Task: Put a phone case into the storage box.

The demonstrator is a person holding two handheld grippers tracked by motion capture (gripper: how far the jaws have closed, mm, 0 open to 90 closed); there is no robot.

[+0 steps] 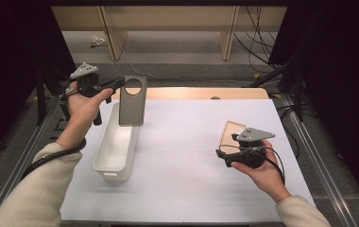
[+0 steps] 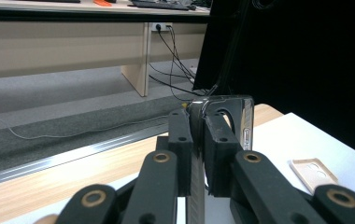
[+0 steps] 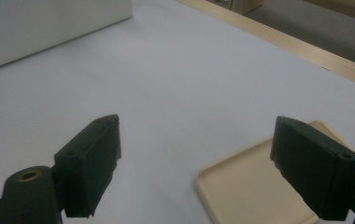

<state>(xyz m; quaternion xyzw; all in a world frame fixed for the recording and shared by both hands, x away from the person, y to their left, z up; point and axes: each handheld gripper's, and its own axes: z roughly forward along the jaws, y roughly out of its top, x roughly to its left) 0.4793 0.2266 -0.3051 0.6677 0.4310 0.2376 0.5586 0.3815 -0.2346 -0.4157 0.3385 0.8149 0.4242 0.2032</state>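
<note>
The grey phone case [image 1: 132, 100] with a round camera opening hangs upright in the air above the far end of the white bin [image 1: 116, 146], on the left side of the table [image 1: 192, 156]. The left gripper [image 1: 116, 85] has its jaws clamped together on the upper edge of the case, beside the round hole; in the left gripper view the same case [image 2: 238, 116] stands edge-on, pinched between the two black pads, its shiny side rim turned toward the camera. The bin is long and narrow, lying on the white sheet with one short end near the person and the other far. On the right side of the table lies a beige phone case [image 1: 228, 132], flat on the sheet, inner side up. The right gripper [image 1: 225, 153] sits just near of it, jaws wide apart and holding nothing; in the right gripper view the beige case [image 3: 255, 191] lies between and beyond the spread pads, closer to the right-hand one.
</note>
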